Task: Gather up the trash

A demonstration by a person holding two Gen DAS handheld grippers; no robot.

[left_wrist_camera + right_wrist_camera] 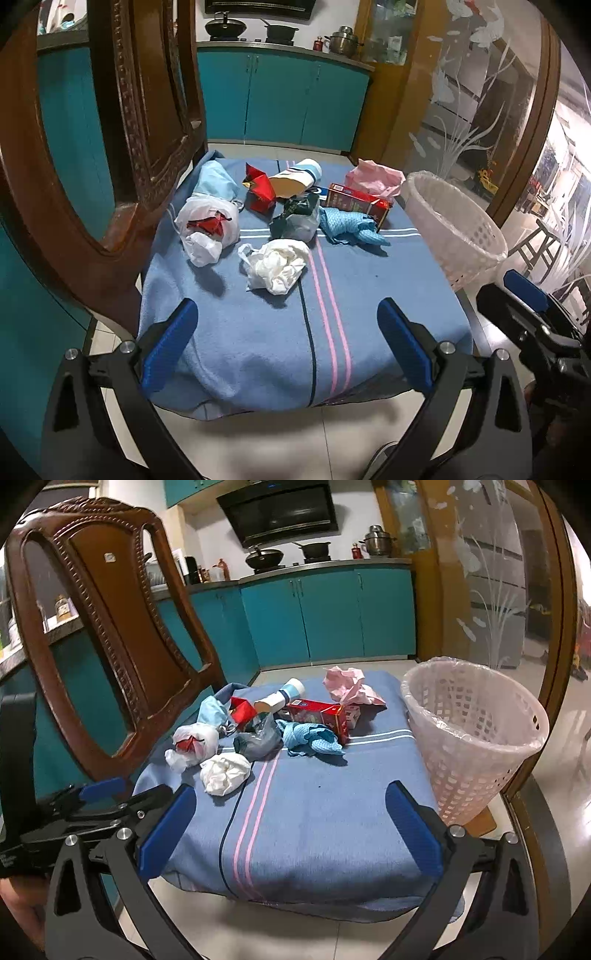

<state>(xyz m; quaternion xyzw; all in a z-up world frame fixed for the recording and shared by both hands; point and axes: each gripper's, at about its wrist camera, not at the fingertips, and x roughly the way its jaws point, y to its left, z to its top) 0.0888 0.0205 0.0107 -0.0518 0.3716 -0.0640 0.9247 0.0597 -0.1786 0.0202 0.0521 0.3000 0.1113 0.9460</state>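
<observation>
A wooden chair [110,635] with a carved back stands at the left edge of the worktop [258,343], which is covered by a blue blanket with pink stripes. At the worktop's right edge stands a white lattice trash basket [476,738], lined with a thin clear bag and tilted slightly.

The trash lies clustered on the far half of the blanket, left of the basket. A crumpled pink paper [349,688] sits farthest, near the basket. Just in front of it lies a red carton [321,714] on its side, touching a crumpled blue cloth [310,740]. A paper cup [280,698] lies tipped over to the left, beside a small red box [242,710] and a light blue bag [212,710]. A grey-green plastic bag [258,742] sits in the middle. Nearest are a white bag with red scraps inside [194,747] and a white wad of tissue [225,771].

The left claw [288,343] hovers over the near blanket, jaws wide with nothing between them. The right claw [291,829] is likewise spread wide and empty, over the near edge.
</observation>
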